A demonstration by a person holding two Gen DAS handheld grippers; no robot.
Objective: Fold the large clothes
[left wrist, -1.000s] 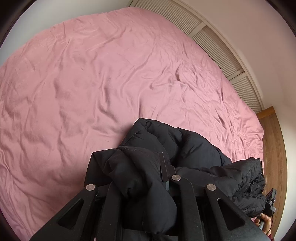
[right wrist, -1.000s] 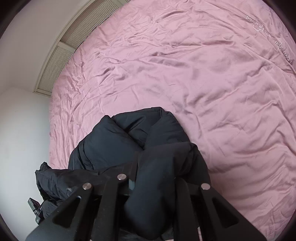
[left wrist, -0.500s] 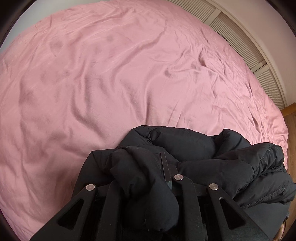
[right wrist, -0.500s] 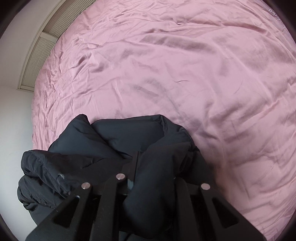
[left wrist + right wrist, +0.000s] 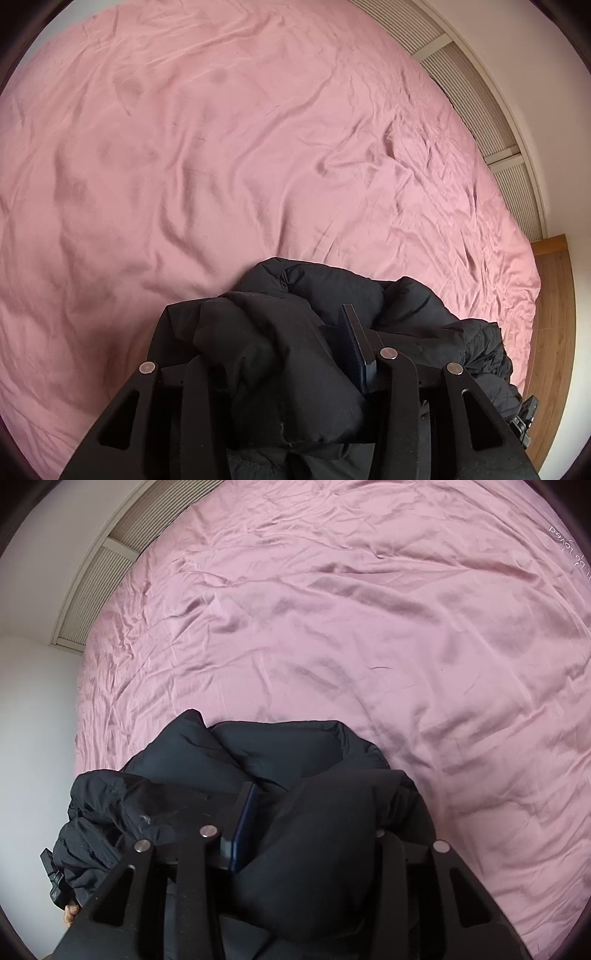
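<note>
Nearest the left wrist camera, the left gripper [image 5: 291, 350] points steeply down with a thick roll of the black jacket [image 5: 332, 291] between its jaws. The jaws have just been opening; the right finger [image 5: 356, 343] stands clear of the fabric, while the left one is buried under it, so any remaining pinch cannot be confirmed. In the right wrist view, the right gripper [image 5: 314, 819] shows the same condition: jaws just opening, a fat fold of the jacket [image 5: 280, 749] bulging between them, the left finger [image 5: 242, 823] exposed alongside the fold, the other hidden. The jacket lies bunched on the near edge of the pink sheet [image 5: 221, 166], spanning both grippers. Beyond it, the sheet [image 5: 369, 627] runs wrinkled and bare to the far edge. A slatted panel [image 5: 476, 107] borders the bed; wood floor [image 5: 554, 332] shows at the side.
</note>
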